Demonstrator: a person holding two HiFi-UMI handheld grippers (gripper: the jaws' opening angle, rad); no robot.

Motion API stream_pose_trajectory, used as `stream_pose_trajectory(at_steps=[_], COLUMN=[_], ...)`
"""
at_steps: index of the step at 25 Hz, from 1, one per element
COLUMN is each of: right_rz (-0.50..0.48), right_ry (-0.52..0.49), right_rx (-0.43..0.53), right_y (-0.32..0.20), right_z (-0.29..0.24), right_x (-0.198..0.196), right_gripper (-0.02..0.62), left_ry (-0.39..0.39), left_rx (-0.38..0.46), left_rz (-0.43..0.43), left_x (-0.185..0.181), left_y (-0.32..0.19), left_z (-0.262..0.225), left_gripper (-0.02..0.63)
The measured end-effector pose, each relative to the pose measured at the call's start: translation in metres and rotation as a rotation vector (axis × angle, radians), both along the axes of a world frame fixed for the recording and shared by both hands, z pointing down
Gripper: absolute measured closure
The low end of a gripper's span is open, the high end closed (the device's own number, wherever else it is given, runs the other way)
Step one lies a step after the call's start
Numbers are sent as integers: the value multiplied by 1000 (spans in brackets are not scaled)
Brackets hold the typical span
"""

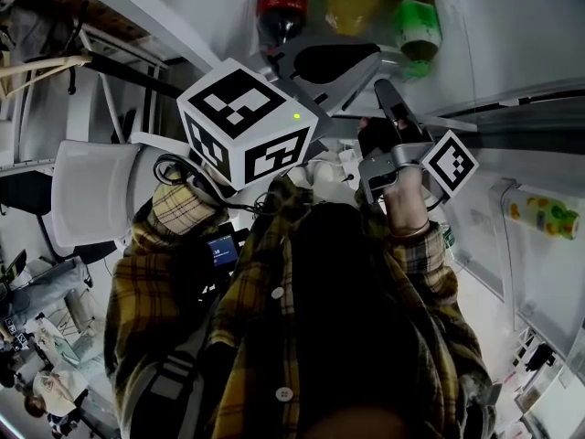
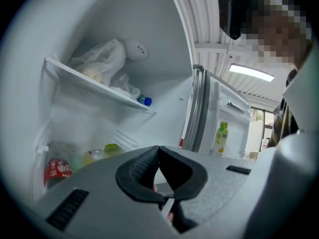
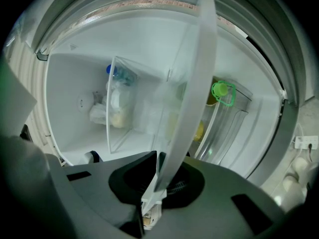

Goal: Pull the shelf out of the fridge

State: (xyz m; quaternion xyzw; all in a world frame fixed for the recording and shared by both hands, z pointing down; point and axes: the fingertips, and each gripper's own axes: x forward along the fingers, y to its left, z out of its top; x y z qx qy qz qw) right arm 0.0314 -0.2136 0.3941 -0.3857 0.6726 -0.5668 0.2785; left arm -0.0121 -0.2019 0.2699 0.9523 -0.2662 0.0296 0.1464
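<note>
Task is at the grasp stage, as we are reading it. The right gripper (image 3: 157,156) is clamping the pale front edge of the shelf (image 3: 197,83), which is running up between its pads at the mouth of the open fridge (image 2: 164,83). The left gripper (image 2: 158,151) is hanging just in front of the opening, jaws pressed together on nothing.

We are judging that the shelf is sitting largely in its slot. How far out it is, we cannot tell. The draw outward and the lift clear are both remaining.

Contents we are logging:
- **Upper shelf:** an upper shelf (image 2: 99,86) is carrying a plastic bag (image 2: 99,59) and a blue-capped bottle (image 2: 144,101).
- **Lower down:** a cola bottle (image 1: 281,7), a yellow bottle (image 1: 352,3) and a green bottle (image 1: 418,27) are standing close together. We cannot tell whether they are on the gripped shelf or beneath it. If on it, they are risking a topple during the pull.
- **Door:** the door (image 2: 234,113) is holding a yellow-green bottle (image 2: 222,136) in its rack.
</note>
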Motion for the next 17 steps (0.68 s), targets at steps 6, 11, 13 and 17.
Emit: stream_pose_trajectory(at_steps=[6, 11, 13, 17], right_rz=[-2, -4, -2, 5], right_ry=[-4, -5, -4, 0], right_rx=[-5, -9, -9, 1], right_y=[0, 0, 0, -2], right_z=[0, 0, 0, -1], right_x=[0, -1, 0, 4], right_gripper=[555, 555, 555, 555], left_ry=[-1, -2, -2, -2], left_rx=[-1, 0, 1, 4], left_rz=[1, -2, 0, 13], left_x=[1, 0, 1, 6], left_y=[0, -1, -1, -2], left_z=[0, -1, -1, 1], left_gripper=[603, 603, 603, 603])
